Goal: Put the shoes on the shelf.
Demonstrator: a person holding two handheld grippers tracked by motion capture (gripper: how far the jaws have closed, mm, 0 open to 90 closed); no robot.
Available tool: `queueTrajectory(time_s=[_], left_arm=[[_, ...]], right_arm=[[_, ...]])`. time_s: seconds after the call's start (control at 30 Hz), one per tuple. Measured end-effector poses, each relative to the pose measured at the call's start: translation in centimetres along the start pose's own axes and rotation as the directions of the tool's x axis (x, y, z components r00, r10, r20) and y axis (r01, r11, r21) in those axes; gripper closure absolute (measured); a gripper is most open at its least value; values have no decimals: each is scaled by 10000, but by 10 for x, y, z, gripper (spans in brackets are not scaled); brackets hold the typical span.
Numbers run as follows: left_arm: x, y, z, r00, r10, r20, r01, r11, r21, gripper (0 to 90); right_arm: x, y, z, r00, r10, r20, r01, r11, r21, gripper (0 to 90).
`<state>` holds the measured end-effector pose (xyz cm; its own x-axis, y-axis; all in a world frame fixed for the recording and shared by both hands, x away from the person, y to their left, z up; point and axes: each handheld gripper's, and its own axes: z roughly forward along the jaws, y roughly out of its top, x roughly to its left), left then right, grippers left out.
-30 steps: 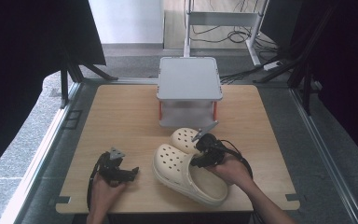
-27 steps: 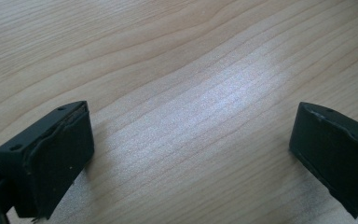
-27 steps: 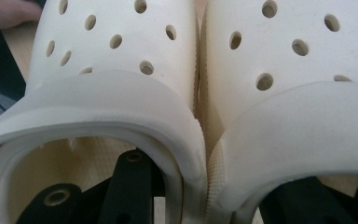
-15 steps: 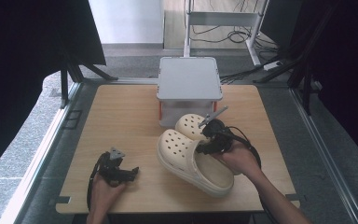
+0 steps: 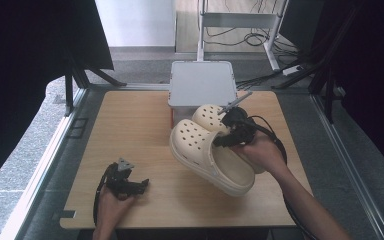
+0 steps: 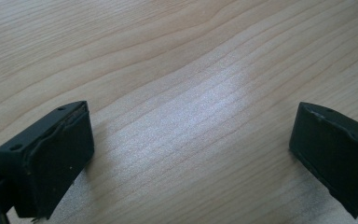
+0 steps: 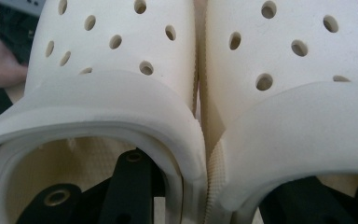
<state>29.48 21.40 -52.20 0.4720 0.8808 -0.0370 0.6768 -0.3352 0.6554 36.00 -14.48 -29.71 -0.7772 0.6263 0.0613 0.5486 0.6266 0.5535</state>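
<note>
Two cream perforated clogs are pinched side by side and hang above the wooden table [image 5: 130, 120]. The larger-looking near clog [image 5: 207, 156] points toward the table's middle, and the second clog [image 5: 209, 116] lies behind it, near the grey box. My right gripper [image 5: 230, 132] is shut on their touching inner walls. In the right gripper view one black jaw sits inside the left clog [image 7: 112, 70] and the other inside the right clog [image 7: 298, 70]; the right gripper [image 7: 209, 196] clamps both walls. My left gripper [image 5: 137, 186] rests at the front left, open over bare wood [image 6: 191, 70].
A grey lidded box [image 5: 201, 84] on red legs stands at the table's far middle, just behind the lifted clogs. A metal frame [image 5: 70, 90] borders the table. Cables trail from both grippers.
The right hand has raised the pair of clogs off the table and carried them toward the grey box. The left hand has stayed put.
</note>
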Motion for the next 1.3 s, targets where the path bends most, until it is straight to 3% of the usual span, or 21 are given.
queueTrajectory(time_s=[0.33,0.7,1.0,1.3], left_arm=[[0,0,0,10000,-7,0,7,10000,-3,0],[0,0,0,10000,5,-7,-5,10000,-26,0],[0,0,0,10000,58,-2,-58,10000,-12,0],[0,0,0,10000,50,25,-50,10000,-11,0]], right_arm=[[-19,37,-7,9960,680,579,-674,9976,-124,659],[-40,84,4,9789,1633,1229,-1626,9866,-156,658],[-60,120,19,9439,2743,1838,-2727,9615,-345,658],[-75,148,33,8995,3735,2268,-3714,9269,-536,657]])
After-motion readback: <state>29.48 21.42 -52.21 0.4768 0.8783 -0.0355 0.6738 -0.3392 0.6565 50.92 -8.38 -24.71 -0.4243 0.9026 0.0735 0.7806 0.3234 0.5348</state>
